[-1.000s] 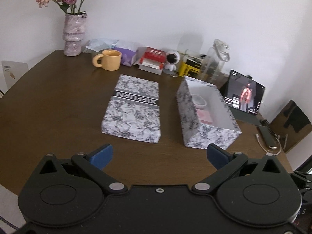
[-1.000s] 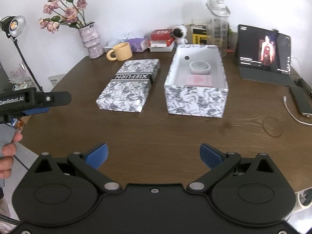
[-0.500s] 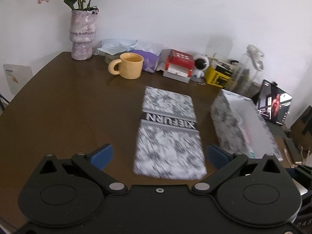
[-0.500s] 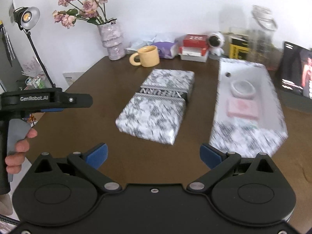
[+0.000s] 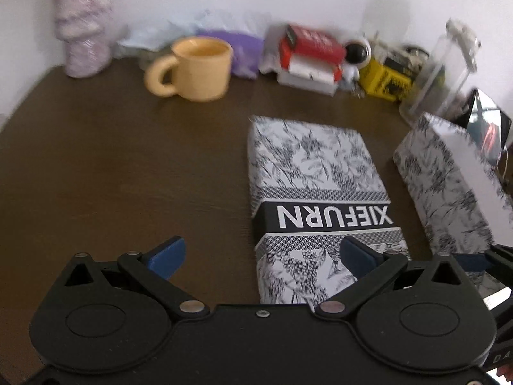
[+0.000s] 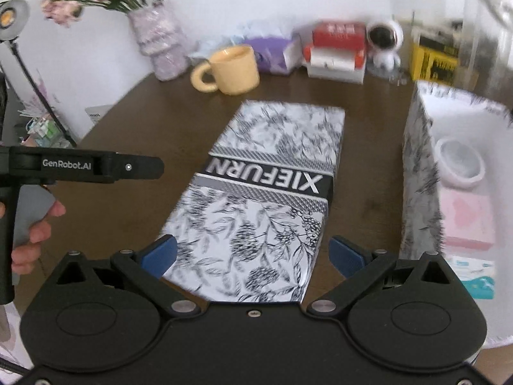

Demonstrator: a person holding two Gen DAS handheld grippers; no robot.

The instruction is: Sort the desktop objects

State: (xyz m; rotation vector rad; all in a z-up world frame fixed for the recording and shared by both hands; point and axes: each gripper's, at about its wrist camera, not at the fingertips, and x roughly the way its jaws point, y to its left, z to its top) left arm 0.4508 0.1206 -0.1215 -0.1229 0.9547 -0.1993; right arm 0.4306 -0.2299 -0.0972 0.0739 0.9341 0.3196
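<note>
I have both tongs spread wide and empty. The right tongs (image 6: 251, 253) straddle the near end of the patterned lid (image 6: 266, 199), which lies flat on the tabletop (image 5: 112, 176) just left of the open box (image 6: 423, 173). It's probably light, stiff cardboard with smooth sides — I'd pinch across its long edges. The left tongs (image 5: 261, 255) hover beside it; there's bare tabletop to the left, clutter behind.

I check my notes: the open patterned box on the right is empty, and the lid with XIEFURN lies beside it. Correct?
Not quite. The open box is not empty: the right wrist view shows a white bowl and a pink pad inside. The lid does lie beside it.
</note>
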